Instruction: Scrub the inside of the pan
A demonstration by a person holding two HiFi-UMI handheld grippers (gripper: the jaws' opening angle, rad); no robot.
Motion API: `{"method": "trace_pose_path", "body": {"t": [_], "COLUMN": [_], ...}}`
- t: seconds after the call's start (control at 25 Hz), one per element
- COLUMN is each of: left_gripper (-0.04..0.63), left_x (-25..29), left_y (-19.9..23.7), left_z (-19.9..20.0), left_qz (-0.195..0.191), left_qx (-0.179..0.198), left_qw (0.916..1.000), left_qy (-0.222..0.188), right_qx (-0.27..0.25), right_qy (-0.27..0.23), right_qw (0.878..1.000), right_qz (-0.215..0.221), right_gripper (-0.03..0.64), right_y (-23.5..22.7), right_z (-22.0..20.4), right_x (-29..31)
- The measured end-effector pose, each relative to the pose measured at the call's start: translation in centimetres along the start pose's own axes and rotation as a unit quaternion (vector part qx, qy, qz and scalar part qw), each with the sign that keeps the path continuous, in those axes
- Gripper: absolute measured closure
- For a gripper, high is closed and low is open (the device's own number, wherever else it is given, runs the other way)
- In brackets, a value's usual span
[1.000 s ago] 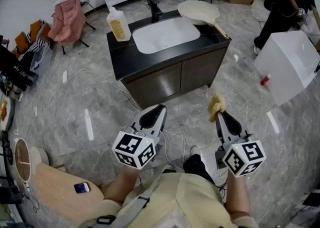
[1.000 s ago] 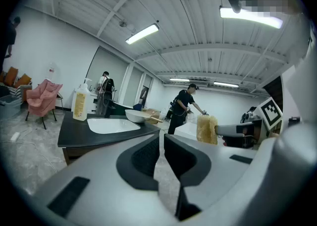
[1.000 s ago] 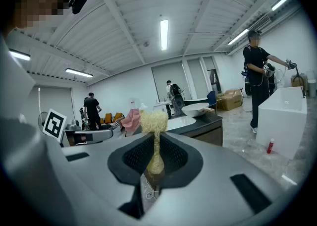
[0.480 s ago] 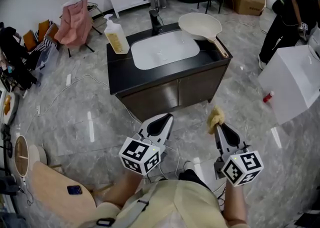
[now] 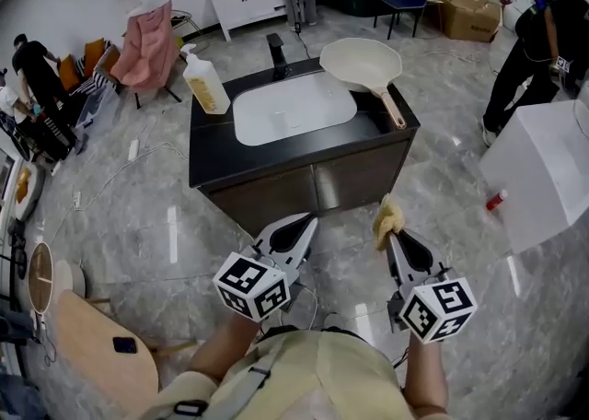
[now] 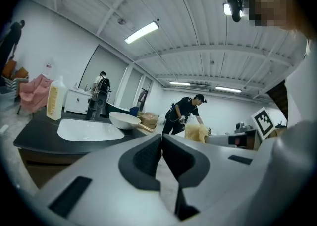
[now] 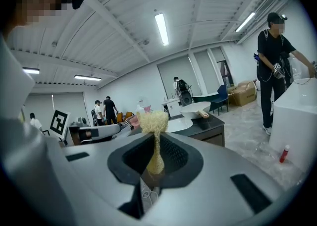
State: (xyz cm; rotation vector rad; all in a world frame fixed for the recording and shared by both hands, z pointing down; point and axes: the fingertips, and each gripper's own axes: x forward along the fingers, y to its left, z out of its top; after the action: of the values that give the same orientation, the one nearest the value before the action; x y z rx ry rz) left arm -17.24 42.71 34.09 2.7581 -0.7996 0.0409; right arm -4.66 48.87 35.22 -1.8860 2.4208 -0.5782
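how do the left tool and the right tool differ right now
The left tool is empty, its jaws just closed together; the right tool is clamped on a yellow scrubber. In the head view the left tool lines up with the sink, the right tool with the pan. Both carry a marker cube and hang over the floor, short of the counter.

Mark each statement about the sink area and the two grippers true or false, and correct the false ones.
1. The right gripper is shut on a sponge. True.
2. The left gripper holds the pan. False: its fingers are shut on nothing.
3. The pan lies in the sink. False: it rests on the counter beside the sink.
4. A bottle stands on the counter. True.
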Motion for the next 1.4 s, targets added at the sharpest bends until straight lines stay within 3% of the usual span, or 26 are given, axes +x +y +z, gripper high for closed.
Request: {"method": "trace_pose_path", "body": {"t": [0.2, 0.52, 0.68, 1.2, 1.4], "left_gripper": [0.578, 0.574, 0.466, 0.350, 0.348], "left_x": [3.1, 5.2, 8.0, 20.1, 23.4], "left_y": [-0.9, 2.9, 5.7, 17.7, 21.6], "left_z": [-0.9, -1.8, -2.0, 1.2, 2.3], "left_qz": [0.018, 0.048, 0.047, 0.025, 0.012], "left_qx": [0.026, 0.042, 0.031, -0.042, -0.057], "left_qw": [0.9992, 0.9970, 0.9971, 0.9981, 0.9970], "left_qy": [0.021, 0.044, 0.051, 0.036, 0.050], "right_qx": [-0.018, -0.012, -0.019, -0.098, -0.126], "right_qy": [0.005, 0.021, 0.025, 0.022, 0.024], "right_qw": [1.000, 0.999, 0.999, 0.994, 0.991], "right_qz": [0.011, 0.025, 0.028, -0.033, -0.049], "right_gripper": [0.571, 0.571, 0.571, 0.571, 0.571], "right_y": [-3.2, -5.3, -6.2, -13.7, -15.7], "right_z": [1.0, 1.0, 1.9, 10.4, 13.0], "right_x": [1.0, 4.6, 6.5, 17.8, 22.4]}}
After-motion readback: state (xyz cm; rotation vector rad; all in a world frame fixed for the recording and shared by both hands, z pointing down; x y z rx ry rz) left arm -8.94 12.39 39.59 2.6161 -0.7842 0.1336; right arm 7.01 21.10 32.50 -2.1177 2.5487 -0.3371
